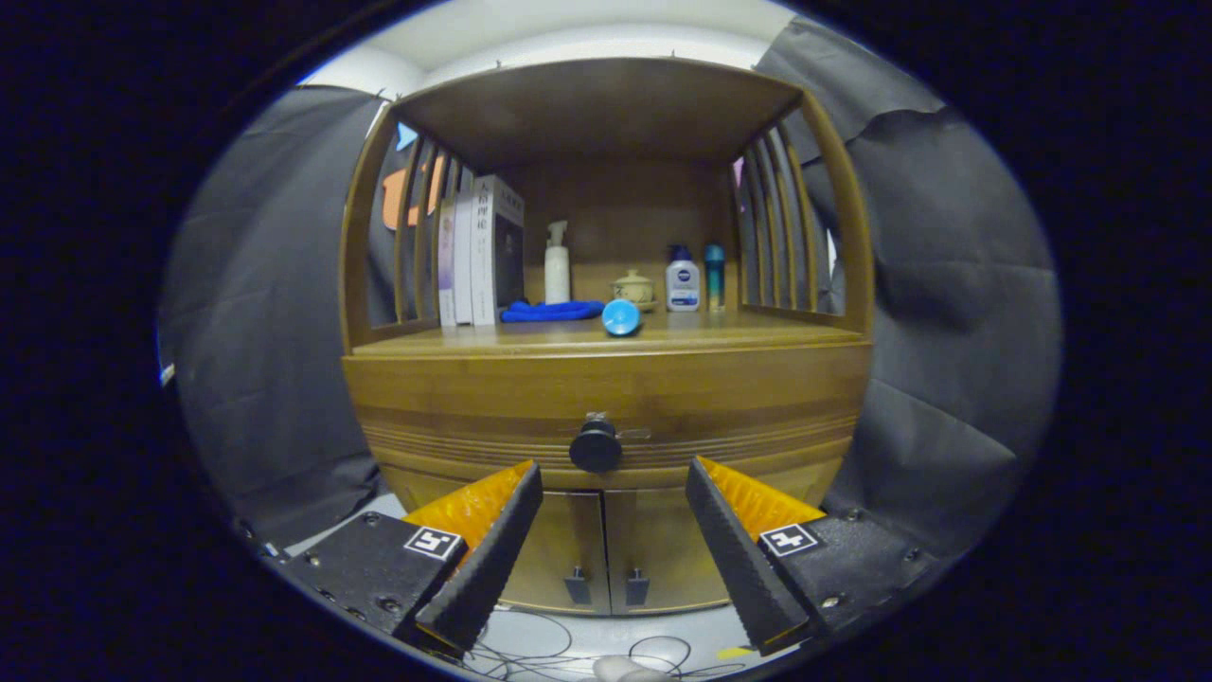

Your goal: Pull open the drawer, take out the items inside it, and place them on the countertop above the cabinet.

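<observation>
Because the drawer (pixel 606 417) is shut, its contents are hidden; the gripper (pixel 614 478) is held wide open and empty, fingers spread either side of the round knob (pixel 596 447) (just beyond them). The countertop (pixel 739 332) above is kept partly bare on the right, seemingly for the items.

Legible text: none is made out with certainty.

1. Books (pixel 485 254): print is carried on the spine and cover of the white volume, in characters too small and blurred to be read.
2. White bottle (pixel 682 285): a dark round emblem is borne on the front; its wording is not resolved.
3. Teal bottle (pixel 714 277) and spray bottle (pixel 557 266): no marking is discerned.
4. Gripper (pixel 613 474): one square black-and-white coded marker is fixed on the left block (pixel 433 543) and one on the right block (pixel 789 540); no letters or numbers are carried. The fingers are held wide apart, with the knob (pixel 596 447) just ahead of them, untouched.
</observation>
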A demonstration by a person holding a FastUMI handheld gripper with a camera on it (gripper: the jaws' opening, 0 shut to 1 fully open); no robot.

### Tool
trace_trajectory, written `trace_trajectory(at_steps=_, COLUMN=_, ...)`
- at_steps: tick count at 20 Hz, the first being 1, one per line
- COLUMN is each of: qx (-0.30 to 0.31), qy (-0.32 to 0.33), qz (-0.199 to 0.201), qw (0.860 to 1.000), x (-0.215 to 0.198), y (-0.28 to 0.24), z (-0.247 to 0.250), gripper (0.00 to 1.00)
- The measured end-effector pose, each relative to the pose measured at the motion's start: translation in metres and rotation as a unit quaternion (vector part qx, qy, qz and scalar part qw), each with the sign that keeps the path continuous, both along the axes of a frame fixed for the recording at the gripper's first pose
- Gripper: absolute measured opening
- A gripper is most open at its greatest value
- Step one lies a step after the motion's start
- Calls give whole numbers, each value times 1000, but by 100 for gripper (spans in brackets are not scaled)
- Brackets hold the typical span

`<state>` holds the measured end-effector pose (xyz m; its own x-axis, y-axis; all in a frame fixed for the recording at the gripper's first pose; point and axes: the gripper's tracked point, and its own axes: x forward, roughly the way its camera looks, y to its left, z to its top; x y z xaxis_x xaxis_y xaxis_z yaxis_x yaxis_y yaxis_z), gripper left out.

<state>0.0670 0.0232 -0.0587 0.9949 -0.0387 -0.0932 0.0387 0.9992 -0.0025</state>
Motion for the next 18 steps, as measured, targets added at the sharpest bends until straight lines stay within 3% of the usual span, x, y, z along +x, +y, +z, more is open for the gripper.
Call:
trace_trajectory(at_steps=6, qx=-11, qy=-58, qz=1, qw=998, x=-66, y=-9, z=37, gripper=99)
trace_trajectory(at_steps=13, qx=-33, qy=-70, qz=7, qw=997, x=-86, y=-15, z=55, gripper=99)
trace_trajectory(at_steps=18, qx=-16, qy=-67, qz=6, qw=998, x=-93, y=-21, z=61, gripper=99)
